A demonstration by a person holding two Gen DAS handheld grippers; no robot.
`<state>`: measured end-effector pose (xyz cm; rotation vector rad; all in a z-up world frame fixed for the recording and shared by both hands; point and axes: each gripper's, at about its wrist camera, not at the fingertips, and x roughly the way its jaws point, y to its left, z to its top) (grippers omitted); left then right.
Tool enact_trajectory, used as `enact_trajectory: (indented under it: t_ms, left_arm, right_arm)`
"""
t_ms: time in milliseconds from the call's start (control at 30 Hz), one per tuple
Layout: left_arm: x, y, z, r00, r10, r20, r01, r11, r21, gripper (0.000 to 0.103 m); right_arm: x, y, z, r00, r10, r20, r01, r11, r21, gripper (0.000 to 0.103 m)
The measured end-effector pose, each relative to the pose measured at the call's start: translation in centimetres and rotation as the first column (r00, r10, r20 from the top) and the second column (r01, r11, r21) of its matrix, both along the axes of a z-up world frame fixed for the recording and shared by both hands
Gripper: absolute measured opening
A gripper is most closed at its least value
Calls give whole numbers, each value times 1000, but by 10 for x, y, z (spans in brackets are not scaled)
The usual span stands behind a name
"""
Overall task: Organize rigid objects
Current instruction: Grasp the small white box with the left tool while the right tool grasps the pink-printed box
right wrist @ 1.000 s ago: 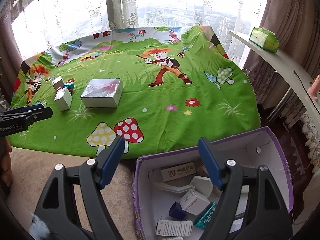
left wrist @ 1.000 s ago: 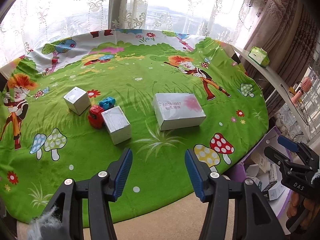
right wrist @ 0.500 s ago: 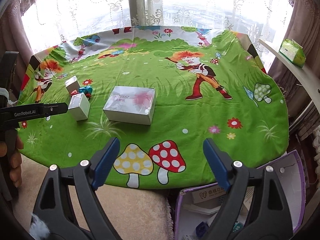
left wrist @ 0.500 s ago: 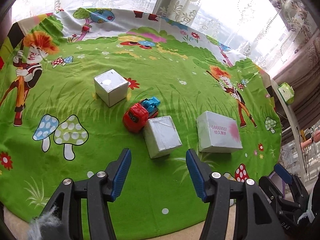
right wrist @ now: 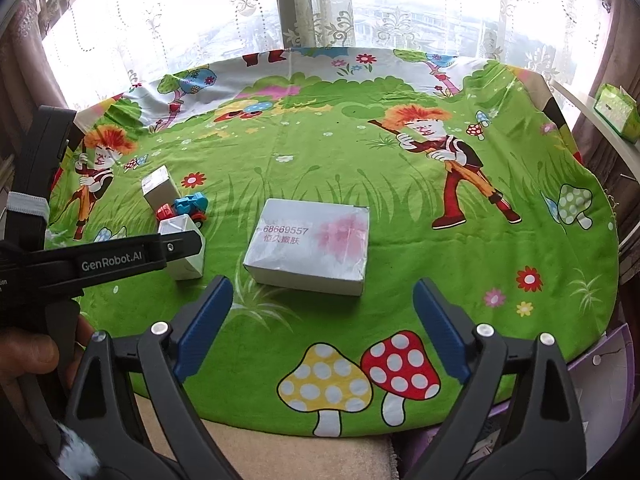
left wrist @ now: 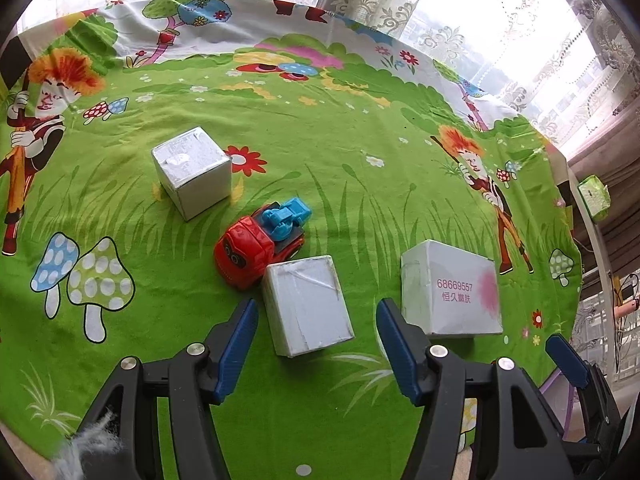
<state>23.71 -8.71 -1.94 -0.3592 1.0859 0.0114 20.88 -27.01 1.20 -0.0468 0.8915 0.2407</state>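
Three white boxes and a toy truck lie on the green cartoon cloth. My left gripper [left wrist: 314, 328] is open, its fingers just short of the small white box [left wrist: 306, 304], which touches the red and blue toy truck [left wrist: 262, 246]. A white cube box [left wrist: 192, 172] sits behind them. The large flat box printed 68669557 [left wrist: 450, 290] lies to the right. My right gripper [right wrist: 322, 312] is open and empty, low in front of that large box [right wrist: 308, 246]. The left gripper [right wrist: 182, 246] shows there over the small box [right wrist: 186, 258].
The cloth-covered table [right wrist: 400, 168] ends at a front edge near me, with beige carpet [right wrist: 288, 456] below. A purple bin's rim [right wrist: 600, 356] shows at the lower right. A green tissue pack [right wrist: 616, 110] sits on a white ledge at the right. Curtained windows stand behind.
Both grippers moved forward and left toward the table. The left one closed in on the small white box; the right one left the purple bin and now faces the large box.
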Motion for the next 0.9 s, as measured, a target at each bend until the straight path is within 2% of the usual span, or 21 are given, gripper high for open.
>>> enact_trajectory:
  t_ms: [67,100,133,200,300,667,900]
  left_arm:
    - [3,2,-5,1000,5,-6,-5,1000,-10,59]
    - [3,2,-7,1000,5,-8,-5,1000,-10,55]
    - [3,2,-10,1000,3,-15,-3,1000,-8,46]
    - [0,5,-11,1000,8,-9,-8,1000,-28,44]
    - [-8,11,-5,999,31,24,-30,999,-42,36]
    - [-50,34,8,988,110,109,-98,988,-118,36]
    - [-61,37,7,981,141,130,-126,985,-119,36]
  right_arm:
    - [4,3,-2,1000,-8,-3,8,1000,-1,96]
    - [6,5,-3,1000,-11,-7,11,1000,-2,96]
    - [7,7,-4,1000,-13,-12,13,1000,-3,96]
    - [12,12,-8,1000,-13,-25,13,1000,-2,97]
    - [17,19,-11,999,-13,-35,13,1000,-11,97]
    - [46,41,-32,996,-35,-79,30,997,-64,97]
    - [56,49,-38,997,-64,-37,58,986,-154,97]
